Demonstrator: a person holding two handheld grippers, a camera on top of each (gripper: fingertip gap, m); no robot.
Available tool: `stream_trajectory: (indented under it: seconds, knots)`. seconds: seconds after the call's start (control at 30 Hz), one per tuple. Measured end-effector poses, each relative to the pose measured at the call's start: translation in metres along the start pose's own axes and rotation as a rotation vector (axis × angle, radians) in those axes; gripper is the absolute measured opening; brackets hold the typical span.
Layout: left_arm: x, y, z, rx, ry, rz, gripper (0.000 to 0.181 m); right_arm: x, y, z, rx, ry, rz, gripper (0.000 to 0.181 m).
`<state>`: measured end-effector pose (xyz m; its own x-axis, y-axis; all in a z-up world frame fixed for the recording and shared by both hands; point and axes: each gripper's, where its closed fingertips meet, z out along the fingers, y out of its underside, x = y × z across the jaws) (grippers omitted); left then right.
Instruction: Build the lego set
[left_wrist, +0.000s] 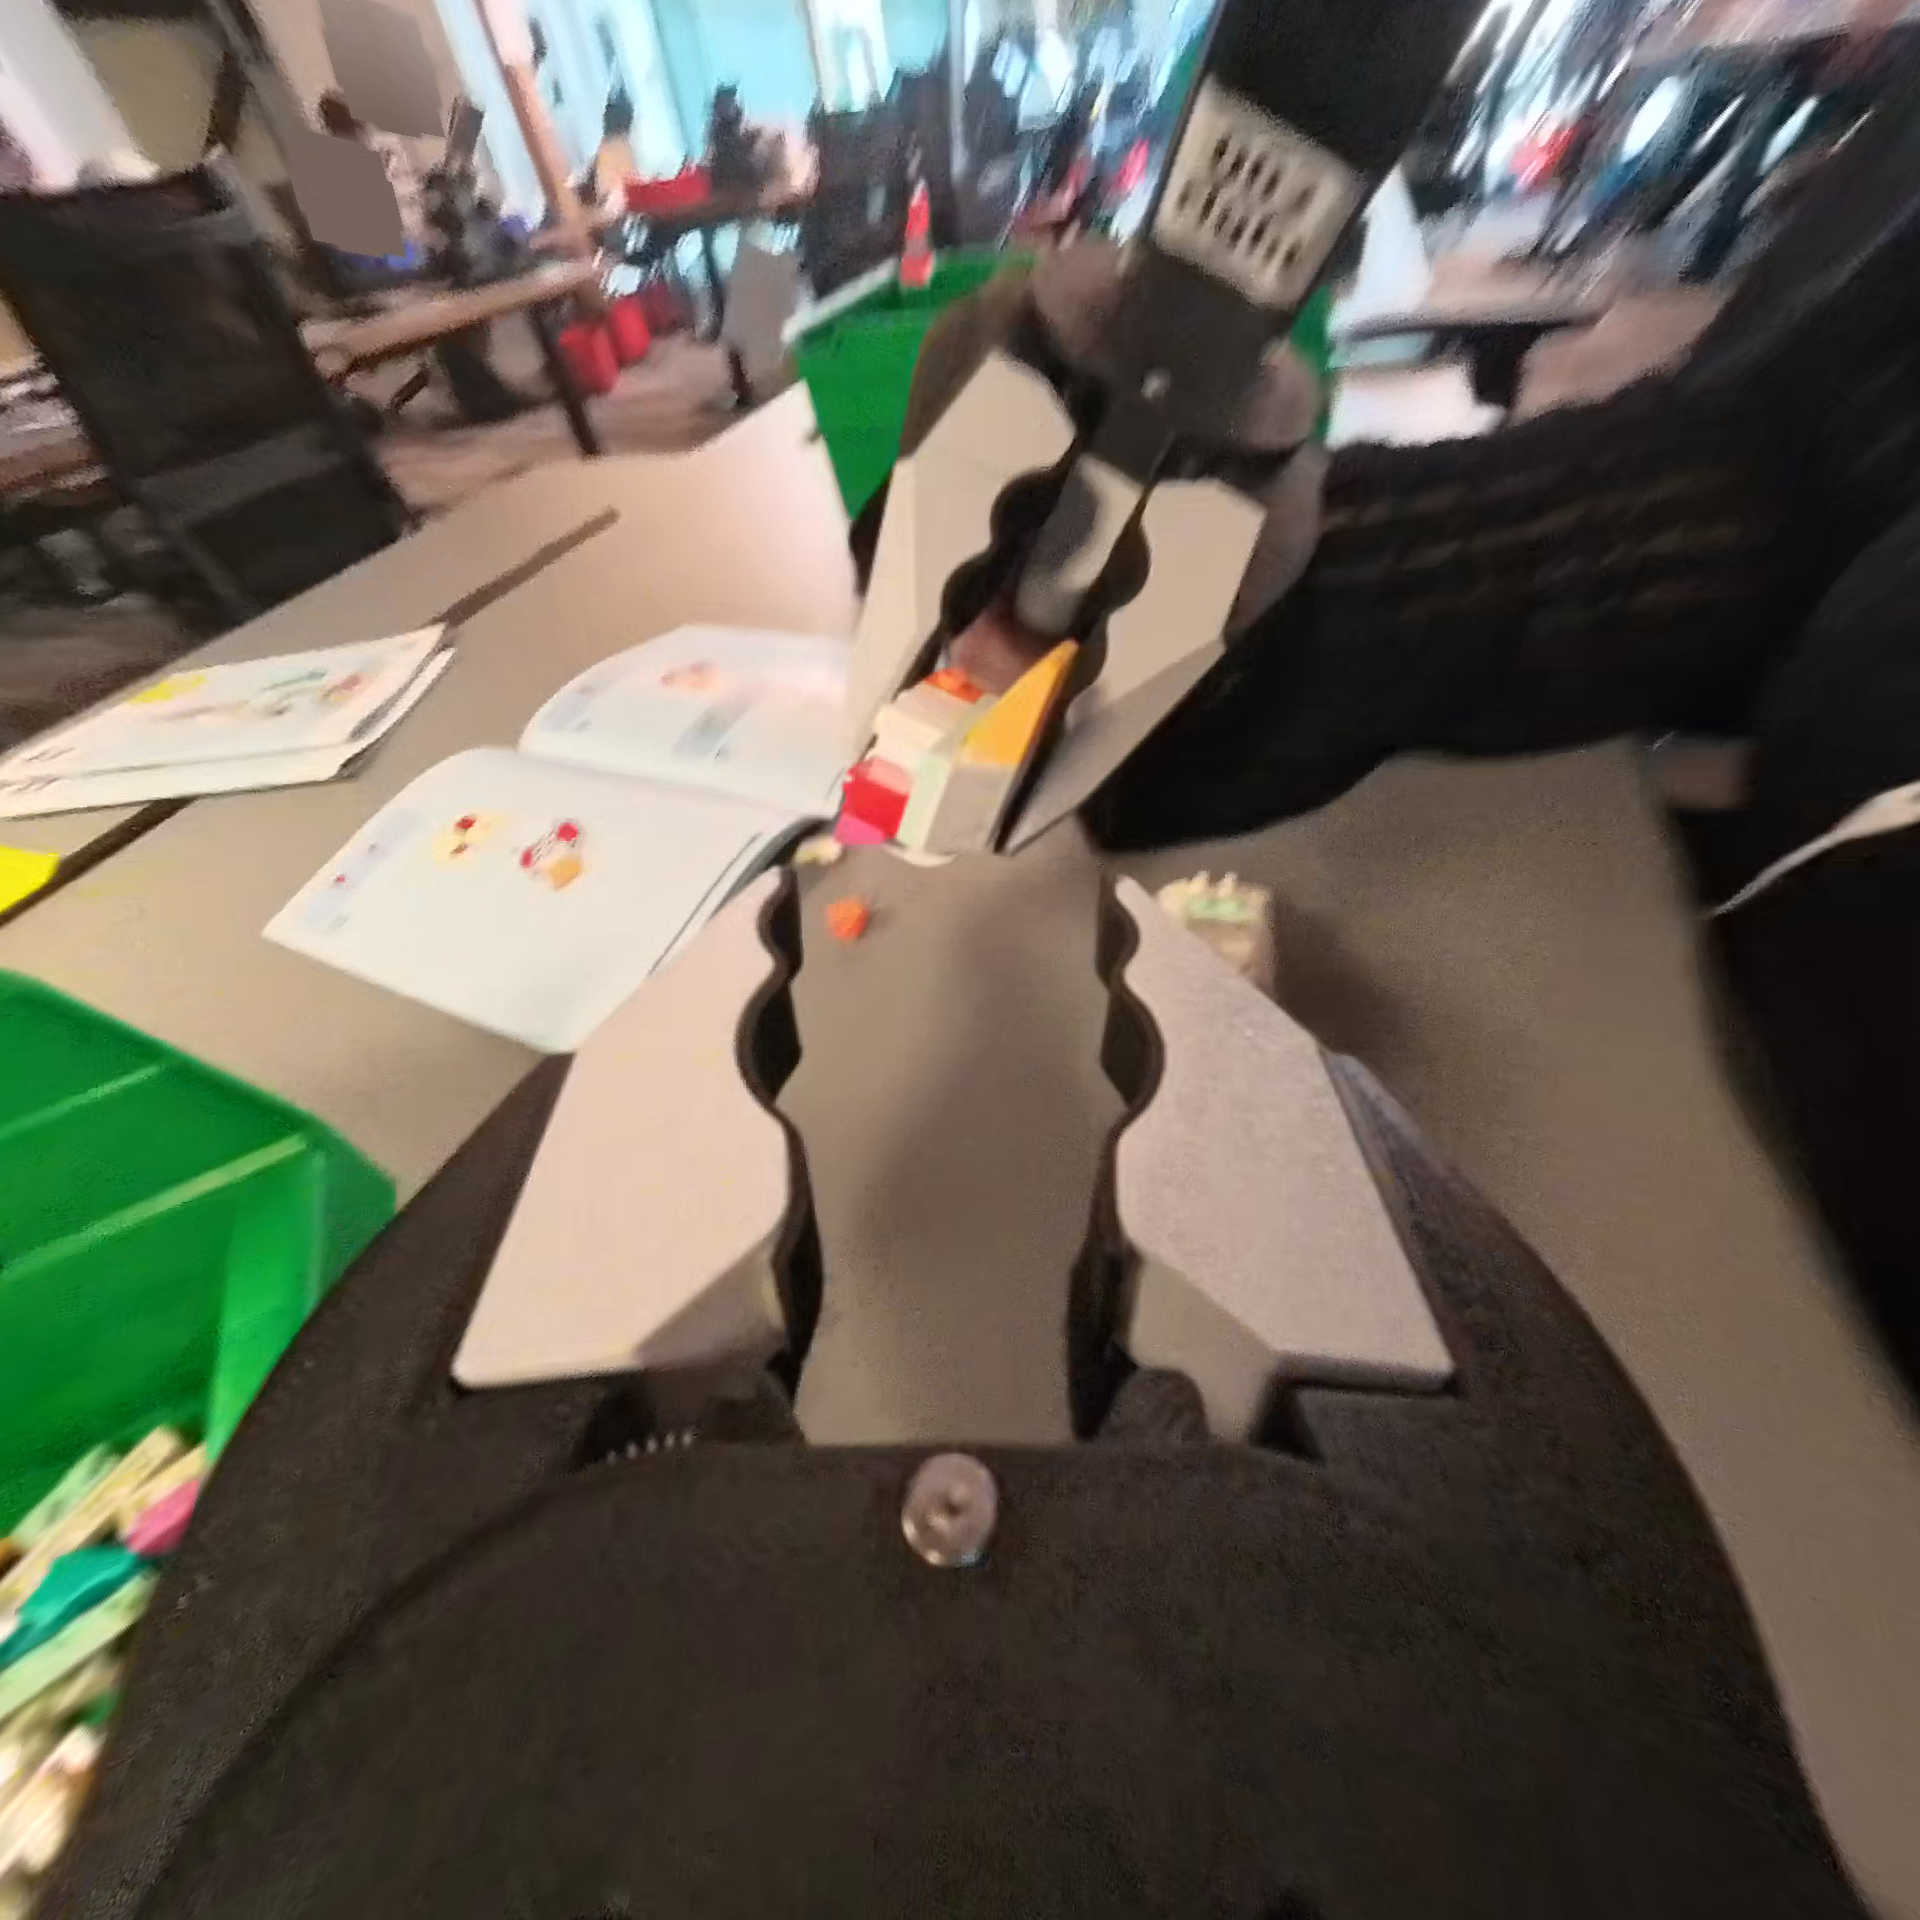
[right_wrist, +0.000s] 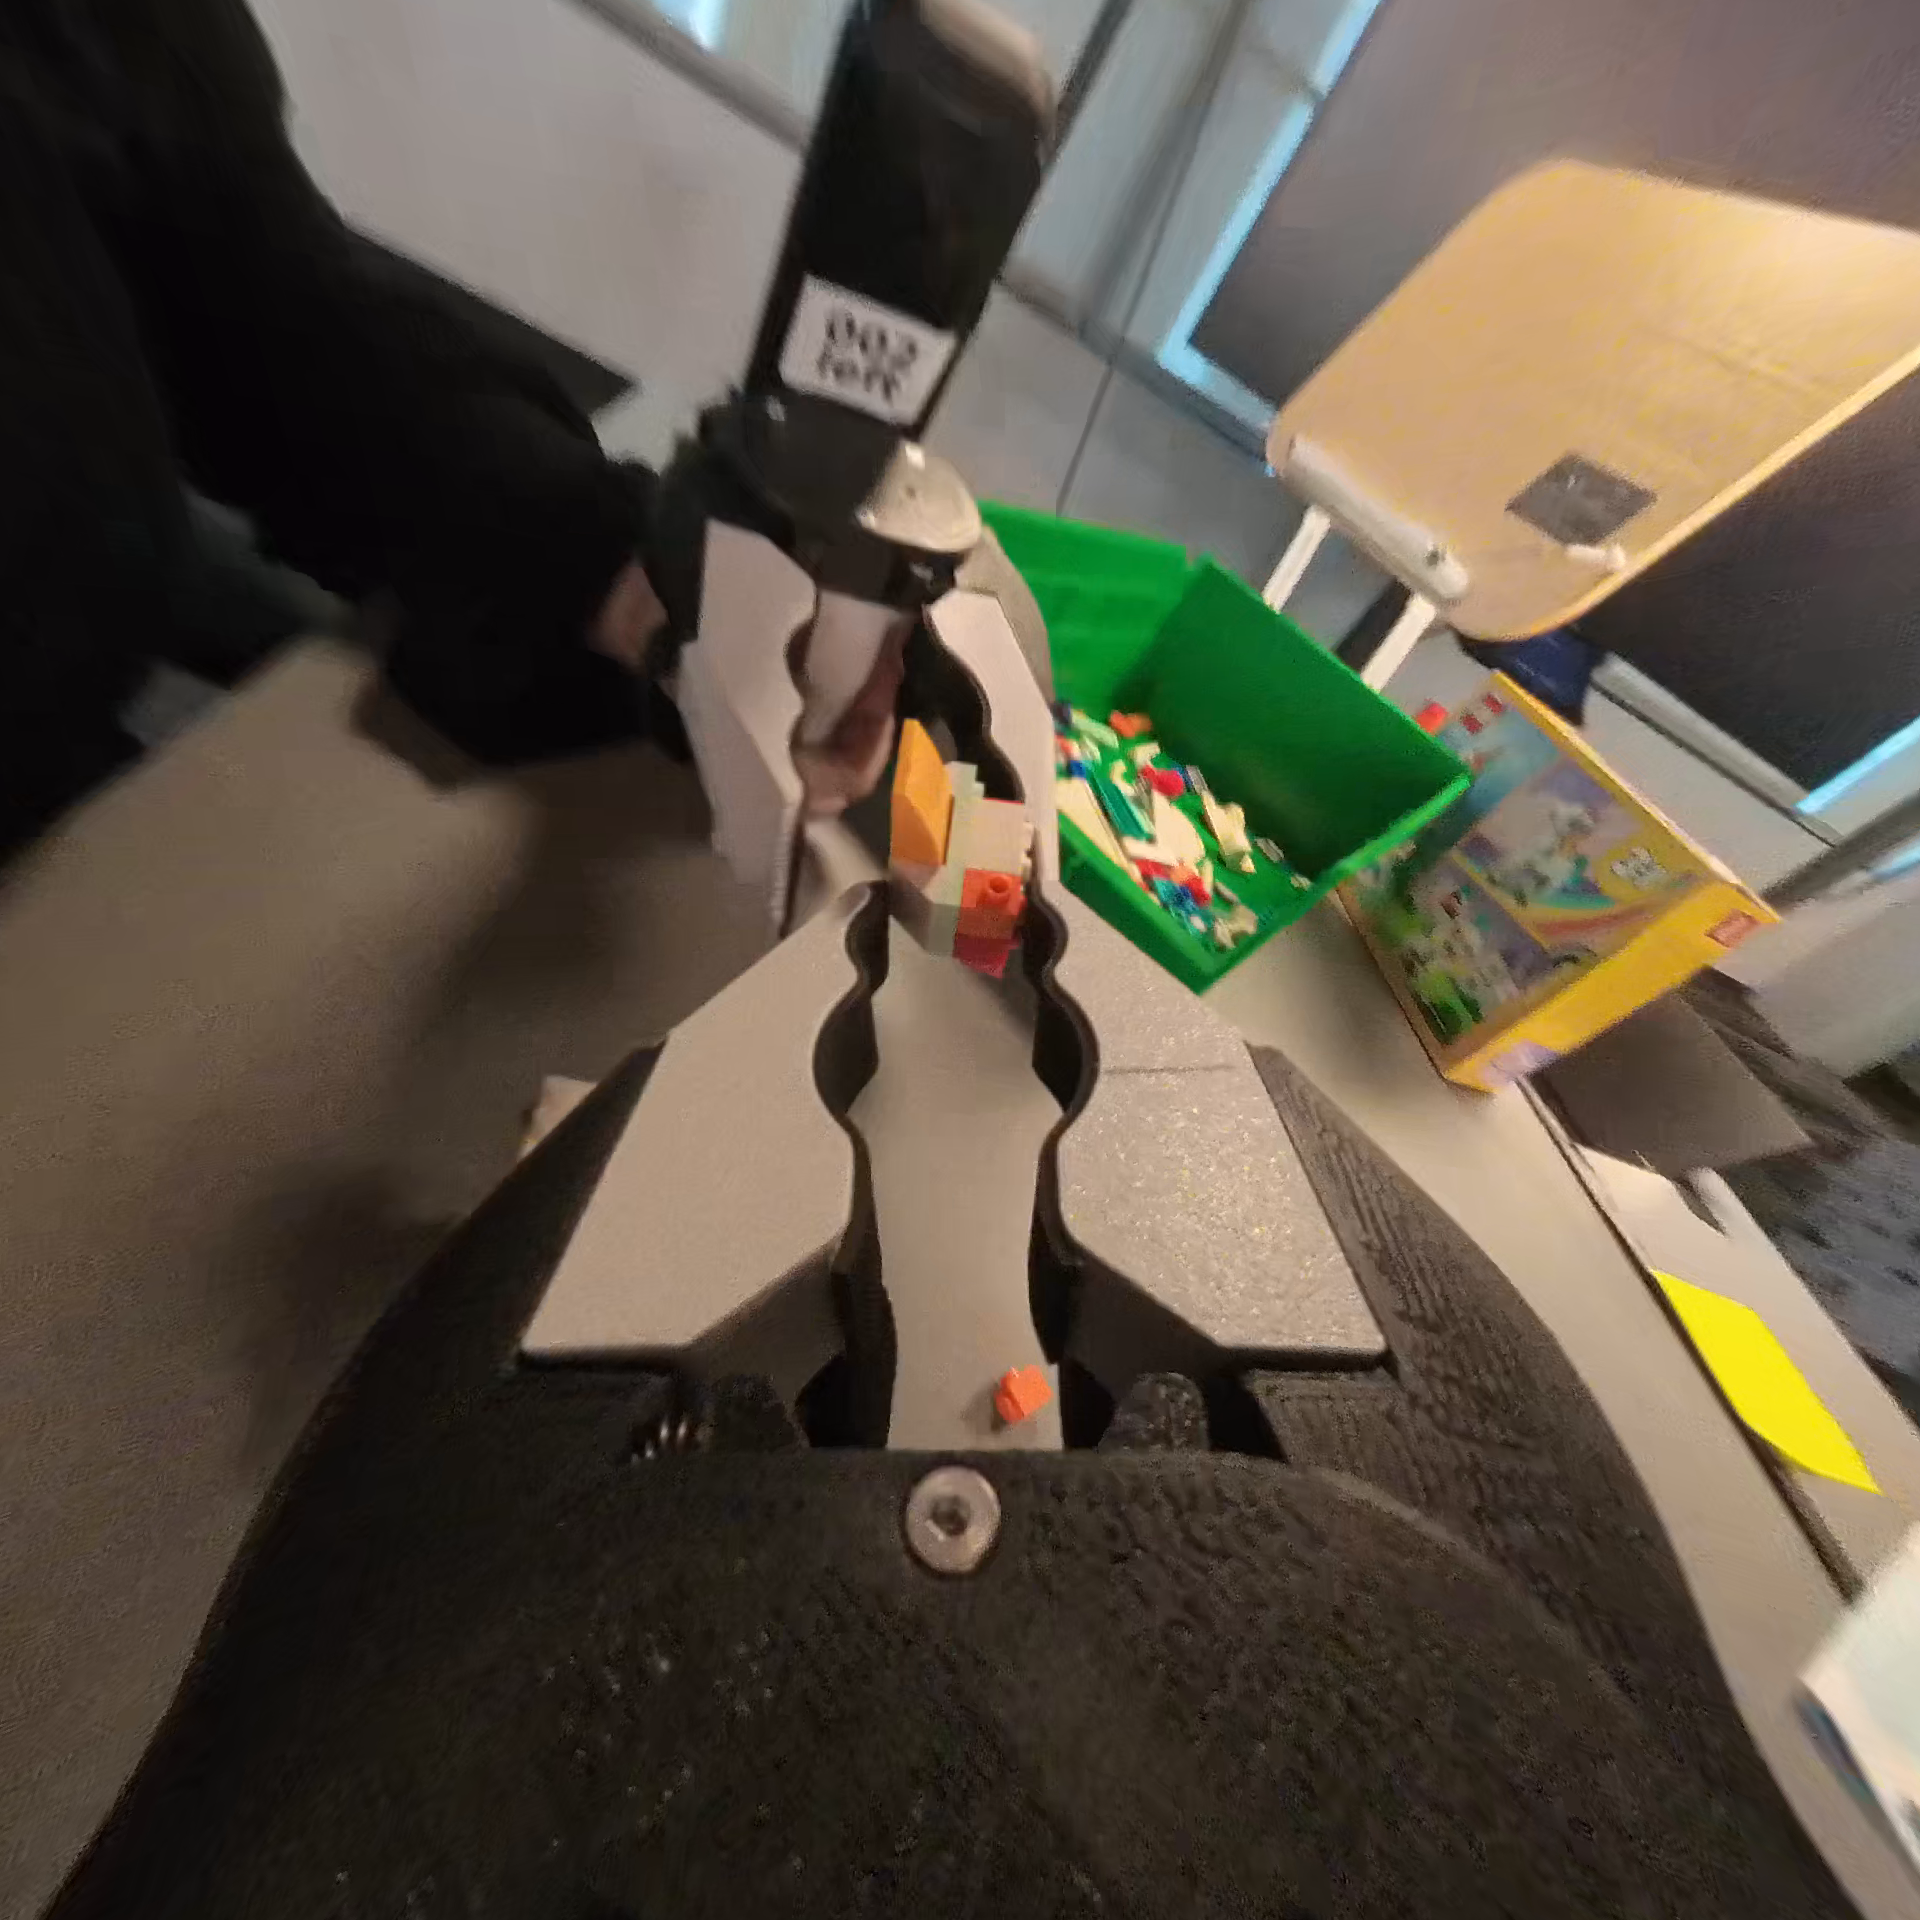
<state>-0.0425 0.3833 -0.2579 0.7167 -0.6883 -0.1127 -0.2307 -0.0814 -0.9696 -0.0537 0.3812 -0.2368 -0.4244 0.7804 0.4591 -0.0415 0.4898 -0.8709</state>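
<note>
A small lego assembly of grey, red, pink and orange bricks with an orange slope on top is held off the grey table. My right gripper is shut on it at the fingertips. It also shows in the left wrist view, between the far gripper's fingers. My left gripper is open and empty, its tips just short of the assembly, pointing at it. A loose small orange piece lies on the table under both grippers; it also shows in the right wrist view.
An open instruction booklet and more leaflets lie to the left. A green bin holds several loose bricks, with the yellow lego box beside it. A pale green brick cluster sits at right. A dark sleeve reaches in. My left and right fingertips are right by each other.
</note>
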Motion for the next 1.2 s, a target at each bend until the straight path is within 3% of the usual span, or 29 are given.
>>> stream_trajectory:
  seconds: [0.03,0.17,0.37,0.47,0.57,0.7,0.97,1.2]
  knots:
    - [0.002,-0.006,-0.002,0.049,0.021,-0.014,0.052,-0.001,-0.005,-0.002,0.04,-0.019,0.027,0.024]
    - [0.009,-0.023,-0.009,0.176,0.055,0.032,0.032,-0.007,-0.014,-0.006,0.126,-0.075,0.101,0.024]
    - [0.014,-0.03,-0.013,0.229,0.073,0.062,0.023,-0.01,-0.016,-0.007,0.137,-0.103,0.121,0.024]
    - [0.01,-0.026,-0.011,0.197,0.046,0.077,0.023,-0.007,-0.008,-0.006,0.081,-0.082,0.11,0.025]
    - [-0.003,-0.013,-0.005,0.102,-0.061,0.128,0.023,-0.003,0.006,-0.006,-0.015,-0.054,0.091,0.038]
    - [-0.013,0.006,-0.001,-0.028,-0.147,0.242,0.023,-0.004,0.016,-0.007,-0.116,-0.033,-0.009,0.035]
    - [-0.005,0.017,0.005,-0.098,-0.132,0.349,0.023,-0.007,0.033,-0.005,-0.262,-0.026,-0.118,0.03]
    - [0.004,0.016,0.006,-0.061,-0.069,0.29,0.035,-0.016,0.027,-0.008,-0.198,-0.099,-0.083,0.023]
